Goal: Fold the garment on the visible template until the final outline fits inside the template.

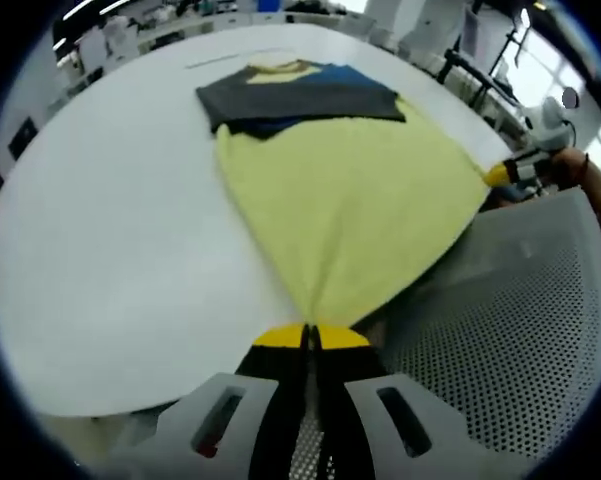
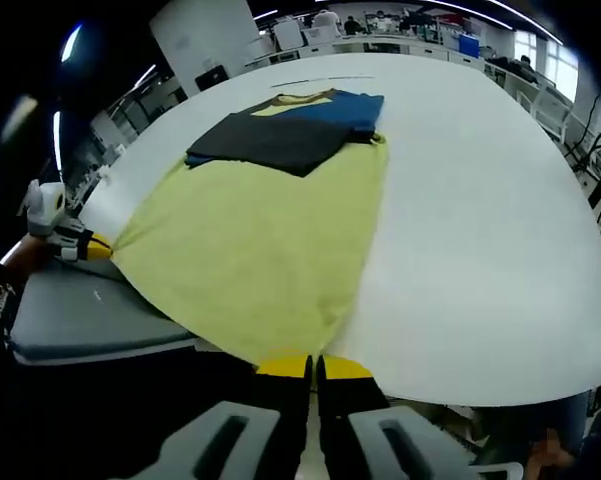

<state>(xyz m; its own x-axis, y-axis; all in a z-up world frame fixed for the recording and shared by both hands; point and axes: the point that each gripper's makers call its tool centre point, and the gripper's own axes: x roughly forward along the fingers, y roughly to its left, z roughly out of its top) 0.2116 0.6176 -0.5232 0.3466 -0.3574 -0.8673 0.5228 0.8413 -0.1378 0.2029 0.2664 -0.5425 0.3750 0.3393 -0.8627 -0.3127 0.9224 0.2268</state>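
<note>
Garment (image 1: 340,190) hem in both tongs (image 1: 311,337)

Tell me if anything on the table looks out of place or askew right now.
The yellow garment is off the white table at its near edge, stretched taut between the left claw and right claw, each shut on a hem corner. Its dark sleeves lie folded across the chest.

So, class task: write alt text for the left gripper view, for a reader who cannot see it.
The left gripper, jaws shut, pinches one corner of a yellow garment spread across a white table; dark grey and blue sleeves lie folded over its far end. The right gripper holds the other corner.
</note>
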